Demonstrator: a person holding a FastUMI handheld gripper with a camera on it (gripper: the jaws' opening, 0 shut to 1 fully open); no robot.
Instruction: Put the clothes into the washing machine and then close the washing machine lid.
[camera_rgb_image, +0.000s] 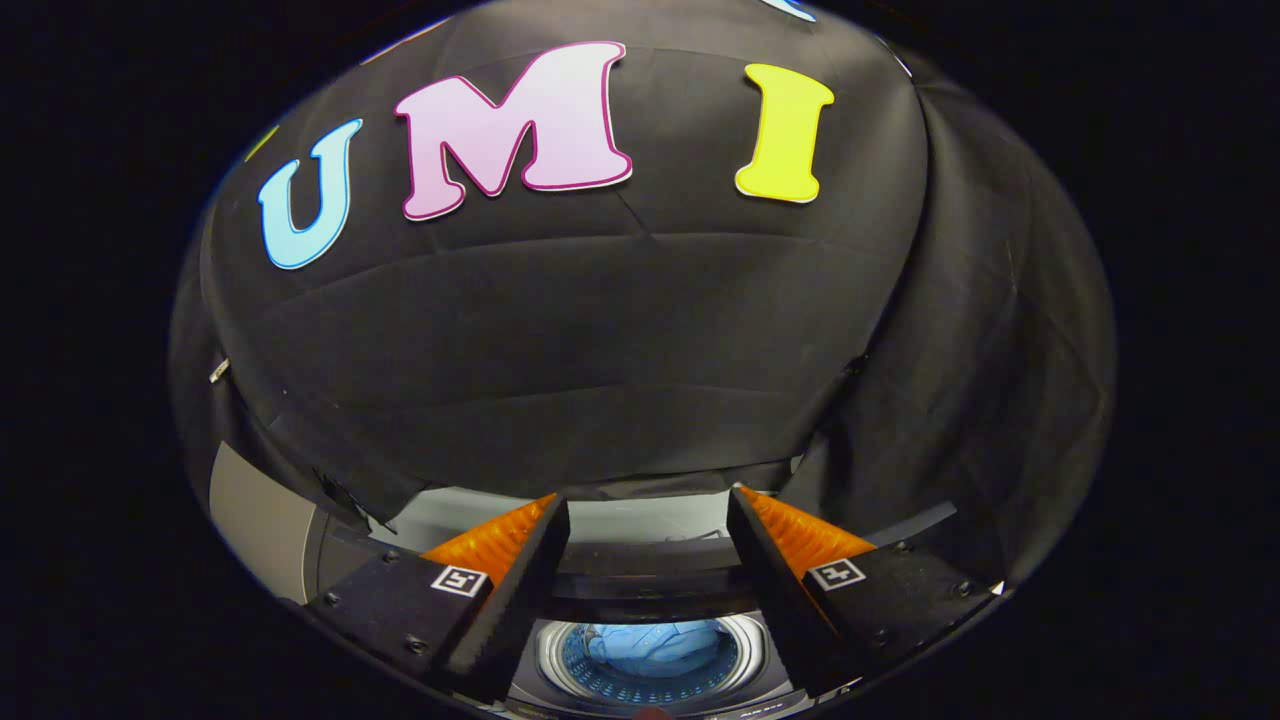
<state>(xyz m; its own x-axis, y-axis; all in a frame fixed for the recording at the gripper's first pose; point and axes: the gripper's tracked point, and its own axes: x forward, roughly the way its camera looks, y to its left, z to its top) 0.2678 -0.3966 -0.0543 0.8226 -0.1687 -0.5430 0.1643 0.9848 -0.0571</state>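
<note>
My gripper (648, 500) is open, its two fingers spread wide with nothing between them. Below and between the fingers lies the washing machine's round drum opening (650, 655). A light blue piece of clothing (655, 645) rests inside the drum. Just beyond the drum, a dark raised lid (650, 580) spans the gap between the fingers, seen edge-on. The gripper hangs above the machine, apart from the lid and the clothing.
The booth's black cloth wall (600, 350) rises close behind the machine. A grey panel (250, 510) stands off to the left of the left finger. A pale surface (470, 510) shows behind the machine's back edge.
</note>
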